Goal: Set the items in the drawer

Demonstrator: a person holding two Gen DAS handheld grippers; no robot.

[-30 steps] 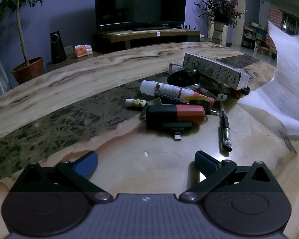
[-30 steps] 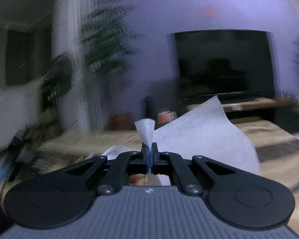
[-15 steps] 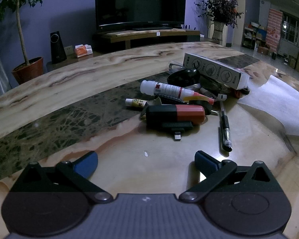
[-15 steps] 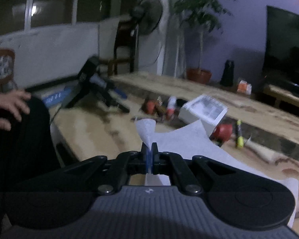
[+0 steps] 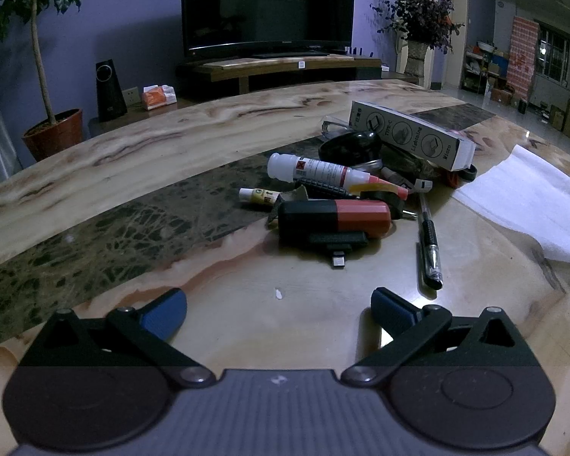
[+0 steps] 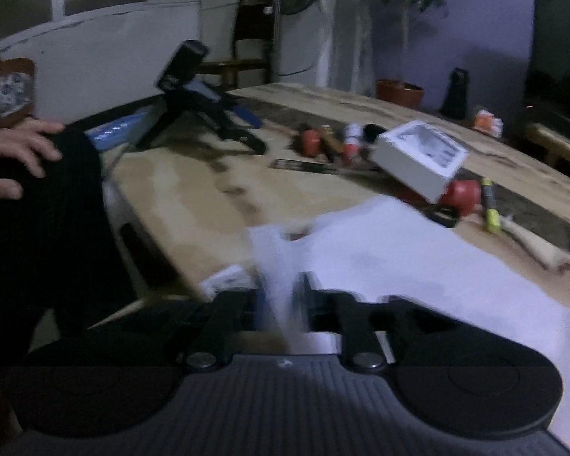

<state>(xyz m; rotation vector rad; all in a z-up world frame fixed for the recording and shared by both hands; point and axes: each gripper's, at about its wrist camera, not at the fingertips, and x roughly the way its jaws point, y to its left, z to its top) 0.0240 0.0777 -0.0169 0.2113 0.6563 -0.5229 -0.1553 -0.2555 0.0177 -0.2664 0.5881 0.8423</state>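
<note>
My left gripper [image 5: 279,306] hovers open and empty over the marble table [image 5: 152,144], just short of a pile of items. The pile holds a black-and-red device [image 5: 334,218], a glue bottle [image 5: 315,169], a pen [image 5: 429,243] and a long white box [image 5: 414,135]. A white sheet [image 5: 528,205] lies flat at the right. In the right wrist view, the jaws of my right gripper [image 6: 281,296] are opening. A raised corner of the white sheet [image 6: 418,266] stands loose between the pads, and the rest lies on the table.
A person's hand [image 6: 15,159] rests on a dark-clad leg at the left. A black-and-blue handheld tool [image 6: 205,114] sits on the table's far side. Behind the table are a television [image 5: 266,3], a potted tree [image 5: 53,133] and a speaker [image 5: 110,89].
My right gripper swung round and came down, laying the sheet on the table, and its jaws have parted from the pinched corner. The left gripper and the pile are unchanged.
</note>
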